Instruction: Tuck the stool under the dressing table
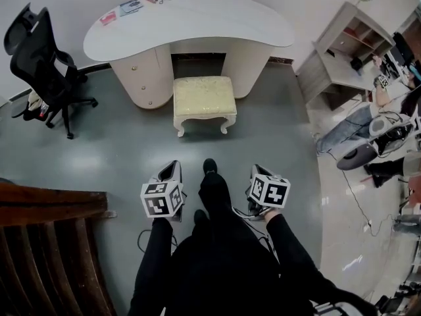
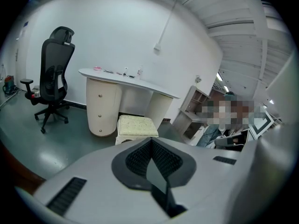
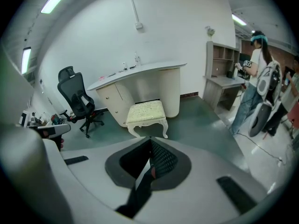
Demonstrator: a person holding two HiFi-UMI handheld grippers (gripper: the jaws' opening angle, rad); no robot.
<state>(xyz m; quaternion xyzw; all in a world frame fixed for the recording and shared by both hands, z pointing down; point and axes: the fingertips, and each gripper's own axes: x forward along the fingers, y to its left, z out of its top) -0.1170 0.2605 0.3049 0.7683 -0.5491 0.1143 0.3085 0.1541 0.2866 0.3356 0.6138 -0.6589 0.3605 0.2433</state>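
Well back from the stool (image 1: 204, 96), the left gripper (image 1: 172, 170) and right gripper (image 1: 257, 173) are both pressed closed, empty.

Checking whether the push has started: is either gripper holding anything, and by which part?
Nothing. Left gripper and right gripper are shut and empty, short of the stool.

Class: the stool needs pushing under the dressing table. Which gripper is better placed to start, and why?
Left, narrowly. The left gripper lines up with the stool at its left edge, while the right gripper sits outside its right edge. Both are shut, empty and well short of it.
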